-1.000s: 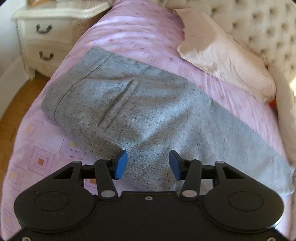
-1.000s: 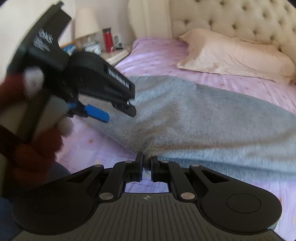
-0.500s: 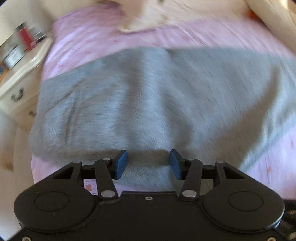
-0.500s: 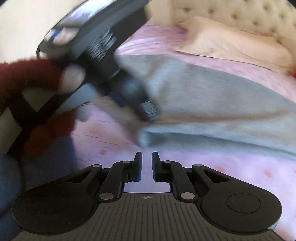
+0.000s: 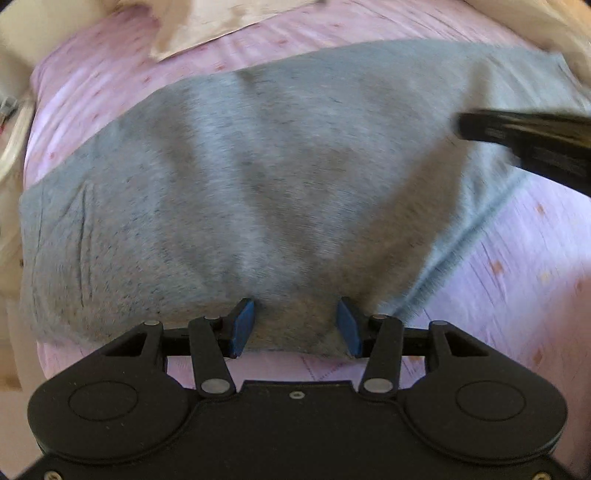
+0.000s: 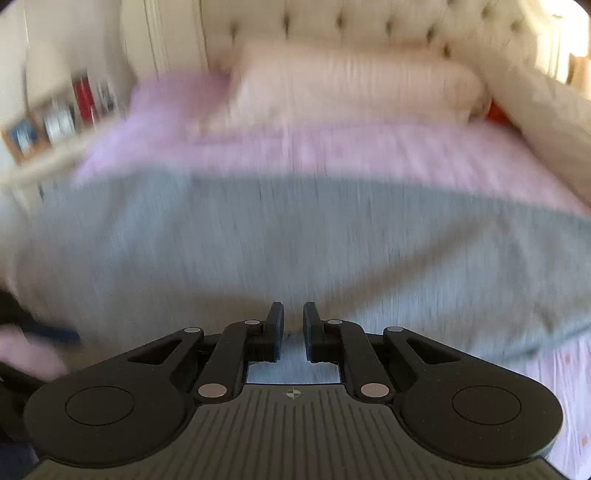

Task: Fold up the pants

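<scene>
Grey, flecked knit pants point(image 5: 258, 177) lie spread flat across a bed covered by a pink sheet with small square prints point(image 5: 517, 266). In the left wrist view, going from the left: a pale, blurred edge of furniture sits beyond the bed's side, then the broad end of the pants with a few seam lines and creases. Toward the middle the cloth shows soft ridges that fan out from its near edge. The left gripper point(image 5: 293, 326) sits at that near edge, its blue pads point(image 5: 242, 325) standing moderately apart with a hump of the grey cloth rising between them; whether the pads press on it cannot be told. A cream satin pillow point(image 5: 207, 26) lies at the head of the bed above. Further right, the pants narrow to a stitched hem edge running diagonally, and the blurred black body of the right gripper point(image 5: 524, 140) reaches in over the cloth from the right.

In the right wrist view, heavily blurred, a nightstand point(image 6: 48, 133) with a red item and small objects stands at the left, the pants point(image 6: 295, 240) run across the middle, and the pillow point(image 6: 351, 88) rests against a tufted cream headboard point(image 6: 369, 26). The right gripper point(image 6: 293, 332) hovers over the near edge of the pants, its black fingers a narrow slot apart, having just been opening slightly, with nothing pinched between them.
</scene>
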The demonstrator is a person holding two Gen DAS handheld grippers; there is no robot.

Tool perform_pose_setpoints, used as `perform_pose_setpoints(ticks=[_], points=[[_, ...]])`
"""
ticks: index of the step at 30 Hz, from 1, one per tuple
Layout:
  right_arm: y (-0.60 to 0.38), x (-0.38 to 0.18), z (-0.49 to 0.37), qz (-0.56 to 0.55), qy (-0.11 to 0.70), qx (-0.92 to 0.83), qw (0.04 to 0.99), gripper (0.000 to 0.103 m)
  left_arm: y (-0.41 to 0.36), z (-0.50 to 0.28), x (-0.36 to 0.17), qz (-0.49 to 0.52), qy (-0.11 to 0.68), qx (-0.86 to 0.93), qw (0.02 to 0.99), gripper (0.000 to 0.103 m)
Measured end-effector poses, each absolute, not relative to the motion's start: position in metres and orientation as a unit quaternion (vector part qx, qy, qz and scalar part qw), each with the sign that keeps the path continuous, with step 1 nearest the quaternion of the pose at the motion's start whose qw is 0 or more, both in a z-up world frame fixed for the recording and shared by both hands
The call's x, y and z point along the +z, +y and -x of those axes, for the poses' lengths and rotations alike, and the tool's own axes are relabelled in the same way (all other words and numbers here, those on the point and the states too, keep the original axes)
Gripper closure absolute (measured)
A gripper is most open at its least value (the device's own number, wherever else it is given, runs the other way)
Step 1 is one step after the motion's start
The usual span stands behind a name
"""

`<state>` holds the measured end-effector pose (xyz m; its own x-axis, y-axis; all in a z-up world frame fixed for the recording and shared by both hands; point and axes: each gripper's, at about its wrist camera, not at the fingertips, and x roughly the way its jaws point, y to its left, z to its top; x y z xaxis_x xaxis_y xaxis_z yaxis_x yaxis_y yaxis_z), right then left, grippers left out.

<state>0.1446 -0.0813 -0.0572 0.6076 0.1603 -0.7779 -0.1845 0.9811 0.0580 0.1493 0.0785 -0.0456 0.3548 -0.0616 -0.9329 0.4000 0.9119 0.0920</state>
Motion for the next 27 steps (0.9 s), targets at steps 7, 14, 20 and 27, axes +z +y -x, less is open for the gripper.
perform_pose_setpoints(ticks=[7,14,20,27], points=[[-0.086,-0.054,-0.114,0.034,0.415,0.103,0.904,0.092,0.082,-0.138,-0.03,-0.115,0.532,-0.148,0.826,0.049],[-0.098,-0.049,-0.129,0.001,0.42,0.104,0.901,0.092,0.081,-0.154,-0.026,0.003,0.498,-0.101,0.861,0.047],[-0.154,-0.018,-0.142,-0.103,0.337,-0.02,0.936,0.09,0.044,-0.149,-0.051,-0.094,0.531,-0.127,0.833,0.045],[-0.207,-0.033,-0.148,-0.205,0.381,-0.057,0.9,0.074,0.055,-0.155,-0.052,-0.05,0.54,-0.127,0.831,0.044]])
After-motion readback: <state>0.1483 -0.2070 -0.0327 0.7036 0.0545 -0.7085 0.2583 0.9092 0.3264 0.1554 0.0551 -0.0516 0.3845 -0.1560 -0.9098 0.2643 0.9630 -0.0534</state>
